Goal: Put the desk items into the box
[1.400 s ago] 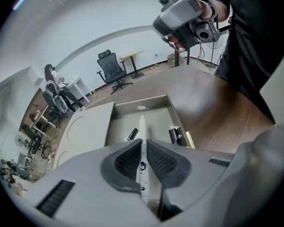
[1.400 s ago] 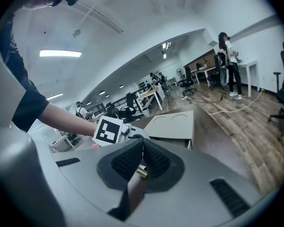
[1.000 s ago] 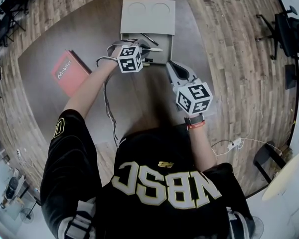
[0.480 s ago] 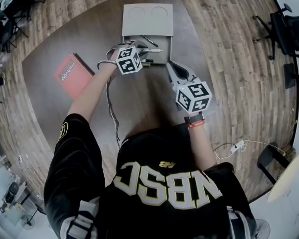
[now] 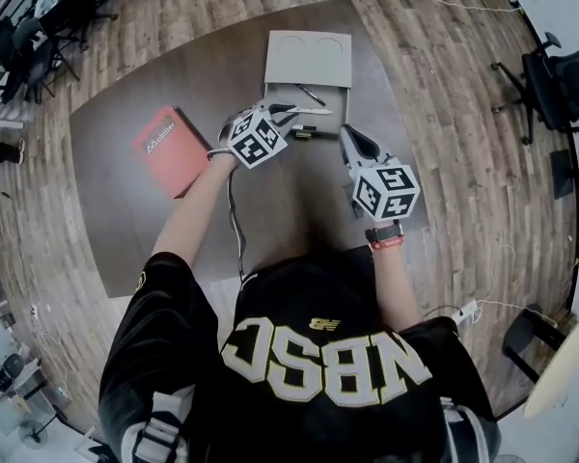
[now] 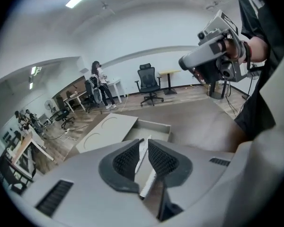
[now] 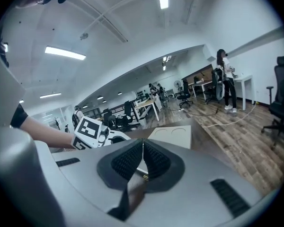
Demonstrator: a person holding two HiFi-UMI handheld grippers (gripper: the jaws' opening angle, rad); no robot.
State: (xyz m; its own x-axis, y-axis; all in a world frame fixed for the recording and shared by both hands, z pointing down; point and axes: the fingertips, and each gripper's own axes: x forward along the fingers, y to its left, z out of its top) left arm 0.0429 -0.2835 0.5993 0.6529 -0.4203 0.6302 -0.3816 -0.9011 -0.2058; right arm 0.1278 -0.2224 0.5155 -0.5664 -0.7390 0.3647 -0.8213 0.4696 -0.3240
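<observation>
A grey box [image 5: 344, 104] stands at the far side of the brown table with its lid [image 5: 309, 58] folded back. Inside lie a white pen [image 5: 307, 111], a black pen [image 5: 312, 95] and another dark pen [image 5: 304, 131]. My left gripper [image 5: 278, 114] hovers at the box's near left edge, its jaws a little apart and empty. In the left gripper view, the white pen [image 6: 148, 182] shows through the narrow gap of the left gripper [image 6: 143, 143]. My right gripper [image 5: 347, 133] hangs beside the box's near right corner, shut and empty. A red notebook [image 5: 171, 149] lies to the left.
A grey cable [image 5: 234, 220] trails from the left gripper across the table toward me. Office chairs [image 5: 555, 75] stand on the wooden floor to the right, and a power strip [image 5: 465, 309] lies near the table's right edge. More desks and people fill the room behind.
My left gripper has drawn back a little from over the box toward its near left edge. The right gripper has hardly moved. The head camera has shifted.
</observation>
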